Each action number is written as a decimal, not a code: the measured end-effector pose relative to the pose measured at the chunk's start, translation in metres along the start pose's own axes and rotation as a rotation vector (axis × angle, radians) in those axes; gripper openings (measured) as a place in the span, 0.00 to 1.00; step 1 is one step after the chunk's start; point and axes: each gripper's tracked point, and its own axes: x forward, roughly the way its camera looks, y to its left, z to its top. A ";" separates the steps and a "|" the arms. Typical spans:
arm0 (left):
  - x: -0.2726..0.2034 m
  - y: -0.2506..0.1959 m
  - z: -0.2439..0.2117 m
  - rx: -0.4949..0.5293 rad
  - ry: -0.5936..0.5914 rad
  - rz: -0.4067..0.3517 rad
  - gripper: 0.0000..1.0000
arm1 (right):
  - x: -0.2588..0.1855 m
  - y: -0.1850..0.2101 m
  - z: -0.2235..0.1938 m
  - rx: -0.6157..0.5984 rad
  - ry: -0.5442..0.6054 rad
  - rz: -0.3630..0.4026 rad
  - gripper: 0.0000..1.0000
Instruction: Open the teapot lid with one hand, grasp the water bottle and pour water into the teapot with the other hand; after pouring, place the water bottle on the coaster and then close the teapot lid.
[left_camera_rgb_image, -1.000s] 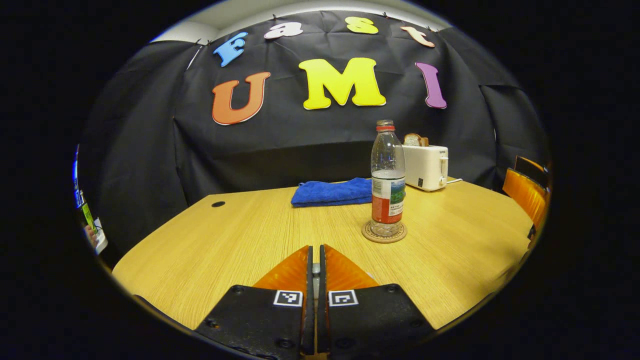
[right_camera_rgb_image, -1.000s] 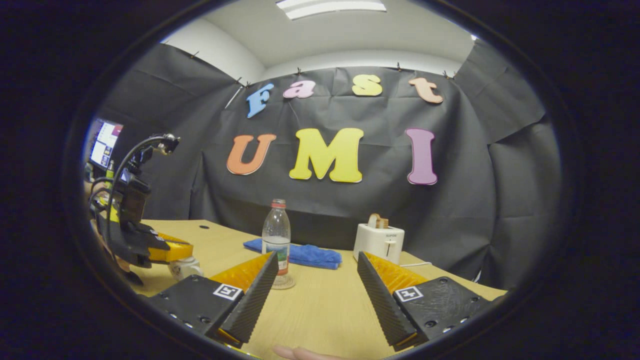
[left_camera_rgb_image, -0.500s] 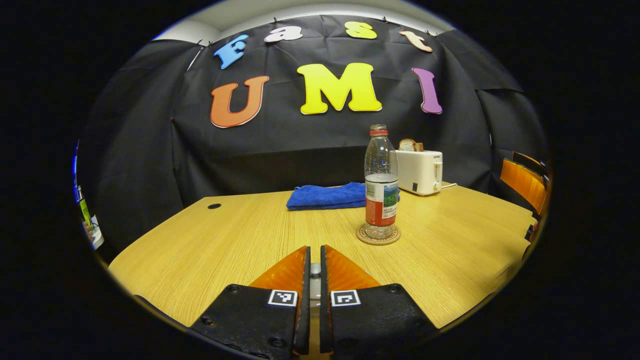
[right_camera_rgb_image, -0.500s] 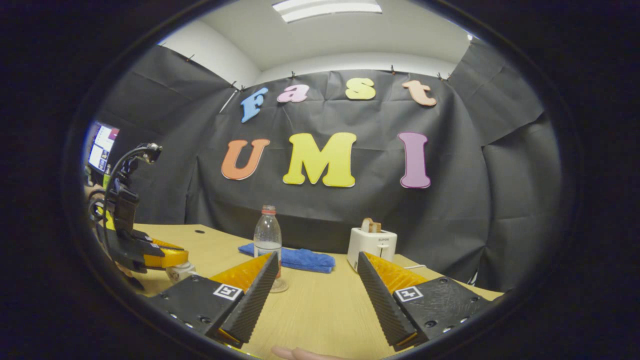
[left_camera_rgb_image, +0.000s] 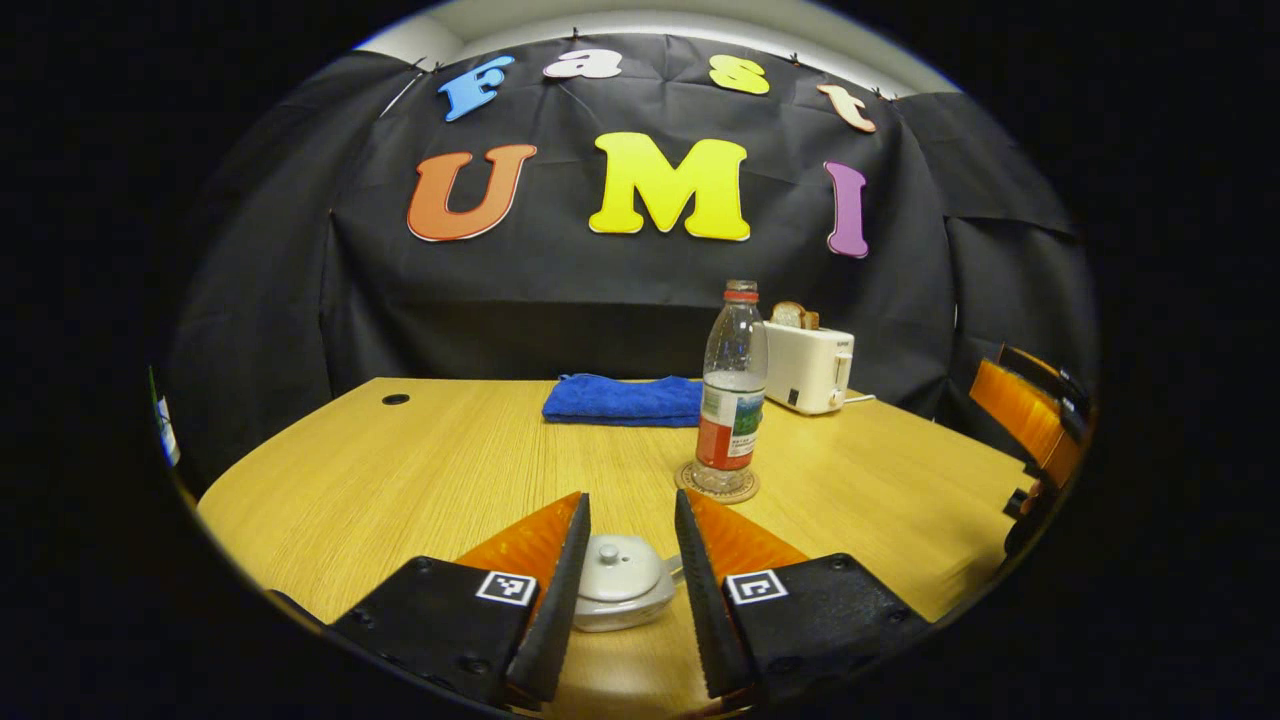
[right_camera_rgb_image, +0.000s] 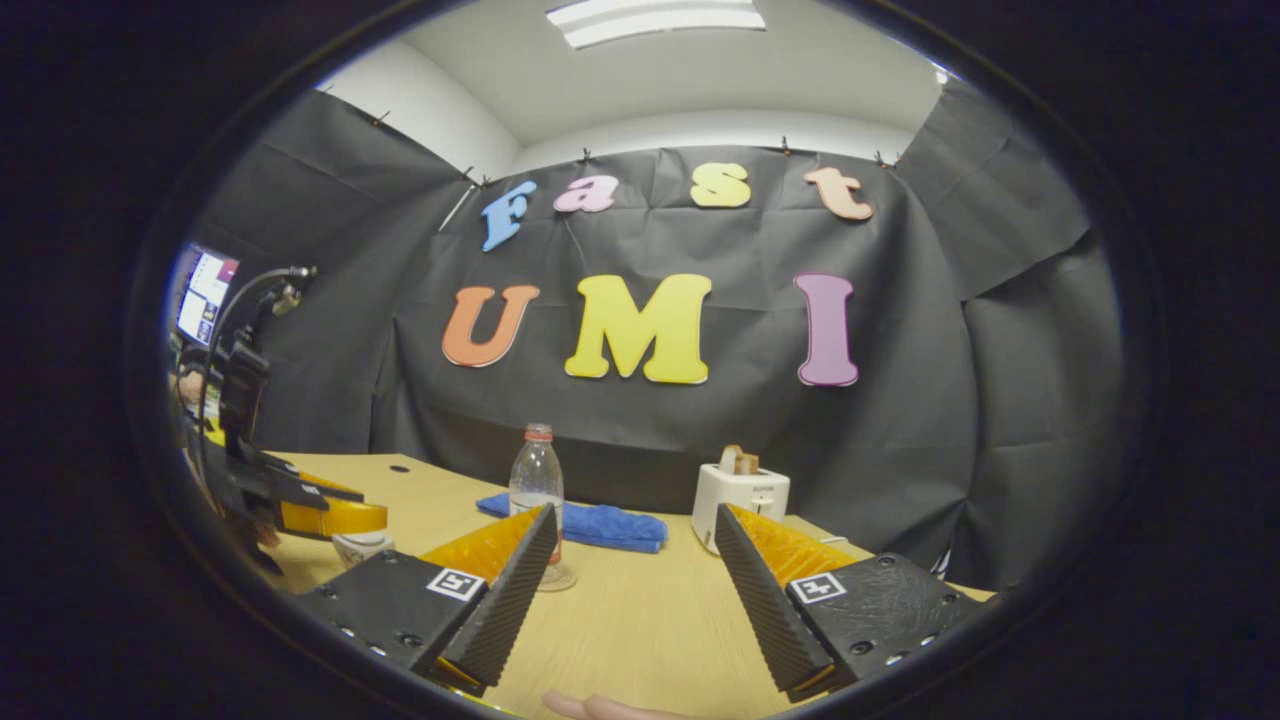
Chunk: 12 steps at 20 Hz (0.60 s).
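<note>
Left gripper (left_camera_rgb_image: 628, 590) first: its fingers stand apart, one on each side of the lid (left_camera_rgb_image: 618, 568), touching nothing that I can make out. The lid sits down on the white teapot (left_camera_rgb_image: 622, 600), knob up, right between the fingers; that reads to me as a release with the closing step done, though these fingers could equally be lined up for a grab. In the right gripper view that same gripper (right_camera_rgb_image: 330, 515) hangs over the teapot (right_camera_rgb_image: 362, 545) at the near left of the table (right_camera_rgb_image: 640, 620), low and close, just where a lid hand ought to be.

Right gripper (right_camera_rgb_image: 635, 590) now: jaws wide apart and holding nothing, hovering over bare wood near the front edge. A fingertip of the person (right_camera_rgb_image: 590, 706) peeks in at the bottom.

Further out, the bottle (left_camera_rgb_image: 729, 385) stands upright on the round coaster (left_camera_rgb_image: 716, 482), cap on, partly filled, well clear of the teapot. That placement matches what the task wants after pouring, so my call is we are at the very end: water in, bottle parked, lid back.

Beyond that, a folded blue towel (left_camera_rgb_image: 622, 400) lies toward the back, and a white toaster (left_camera_rgb_image: 808, 368) with bread in its slot stands near the far right, neither in anyone's way.

Next, I'd say, both hands simply back off without nudging the lid.
</note>
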 end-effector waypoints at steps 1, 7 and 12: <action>-0.005 -0.002 0.011 -0.012 -0.015 -0.005 0.60 | -0.002 -0.001 0.002 -0.005 0.002 -0.006 0.98; -0.046 0.004 0.060 0.013 -0.096 0.077 1.00 | -0.019 -0.009 0.022 -0.028 0.036 -0.050 0.95; -0.087 0.006 0.087 0.036 -0.131 0.138 1.00 | -0.051 -0.009 0.058 0.027 0.055 -0.047 0.95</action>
